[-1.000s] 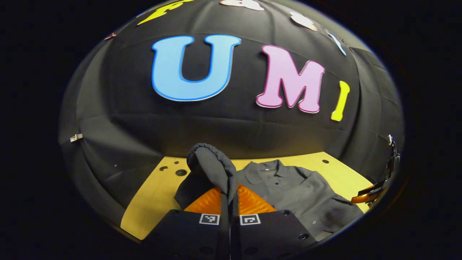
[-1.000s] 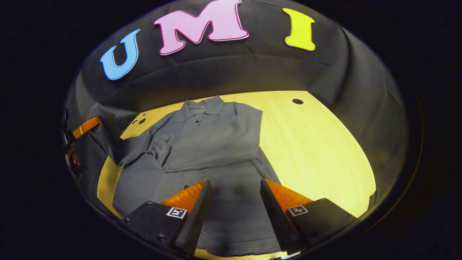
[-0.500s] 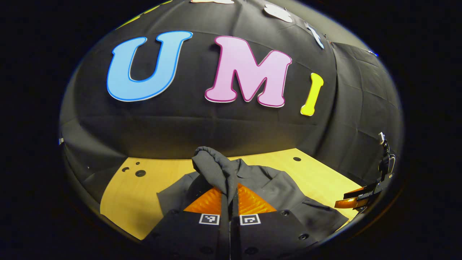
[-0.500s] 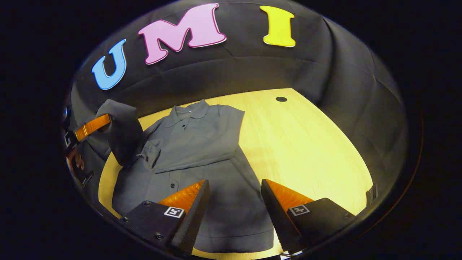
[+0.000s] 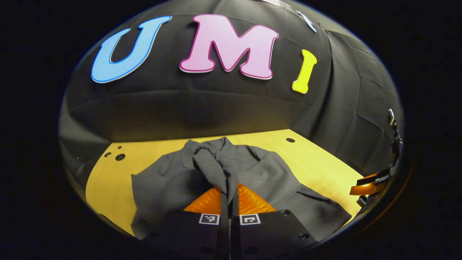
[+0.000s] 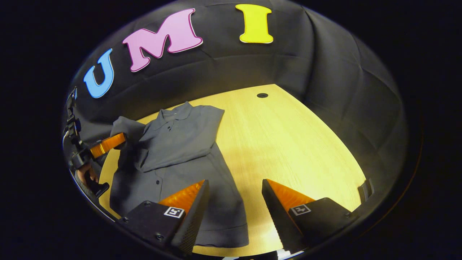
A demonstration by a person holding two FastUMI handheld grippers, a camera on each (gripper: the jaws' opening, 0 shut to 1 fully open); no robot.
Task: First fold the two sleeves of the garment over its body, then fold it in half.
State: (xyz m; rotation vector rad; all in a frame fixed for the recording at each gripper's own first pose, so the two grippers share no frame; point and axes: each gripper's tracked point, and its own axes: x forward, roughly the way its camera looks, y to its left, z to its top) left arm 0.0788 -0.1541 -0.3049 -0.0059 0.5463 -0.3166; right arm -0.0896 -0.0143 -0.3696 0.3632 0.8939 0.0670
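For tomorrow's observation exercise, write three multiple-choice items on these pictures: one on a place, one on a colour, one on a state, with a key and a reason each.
1. Where does the shirt lie?
A. on the table
B. on a chair
C. on the floor

2. What colour is the shirt?
A. red
B. grey
C. white

3. How is the left gripper?
A. wide open over bare table
B. open above the collar
C. shut on a sleeve

Key:
1 A, the shirt lies spread on the wooden table.
2 B, its cloth is grey in both views.
3 C, both fingers pinch the raised sleeve, while the right gripper stands open.
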